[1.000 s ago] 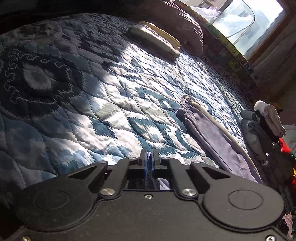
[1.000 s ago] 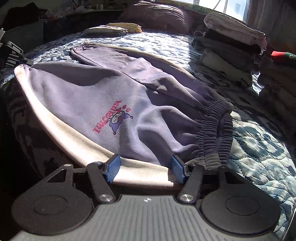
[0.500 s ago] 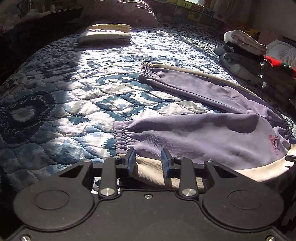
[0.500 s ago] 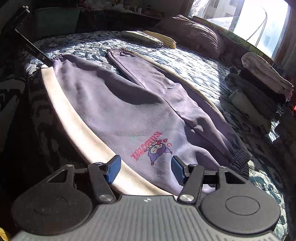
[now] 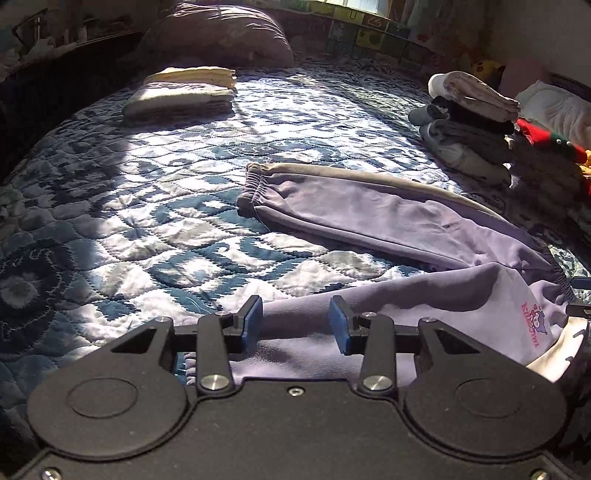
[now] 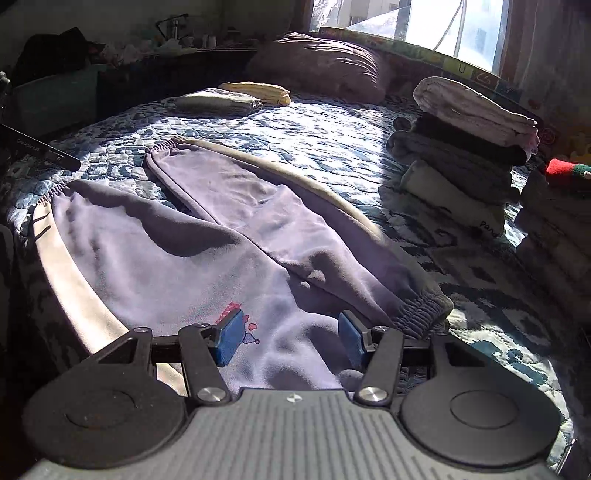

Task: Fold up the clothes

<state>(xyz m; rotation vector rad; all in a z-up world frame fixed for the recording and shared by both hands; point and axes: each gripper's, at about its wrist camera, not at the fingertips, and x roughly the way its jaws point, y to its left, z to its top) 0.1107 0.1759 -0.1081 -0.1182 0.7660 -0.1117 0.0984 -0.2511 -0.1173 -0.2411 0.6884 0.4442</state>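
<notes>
Purple sweatpants [image 5: 391, 218] [image 6: 207, 243] with a cream side stripe lie spread on the blue patterned quilt [image 5: 155, 206], legs apart, a pink printed logo [image 5: 532, 325] near the waist. In the left wrist view my left gripper [image 5: 295, 325] stands open just above the near leg's cloth, nothing pinched. In the right wrist view my right gripper [image 6: 288, 339] is open over the waist area by the logo [image 6: 236, 314]; the elastic waistband [image 6: 421, 310] bunches just to its right. The left gripper's black body [image 6: 40, 147] shows at the far left edge.
Folded clothes [image 5: 184, 92] sit at the far side of the bed before a brown pillow [image 5: 218, 33]. A stack of folded garments [image 5: 469, 122] [image 6: 465, 147] stands on the right, with a red and green item [image 6: 565, 170] beside it. A bright window [image 6: 424, 26] is behind.
My left gripper went from shut to open, letting go of the leg cuff, and now sits further up the leg. My right gripper stayed open and shifted over the waist.
</notes>
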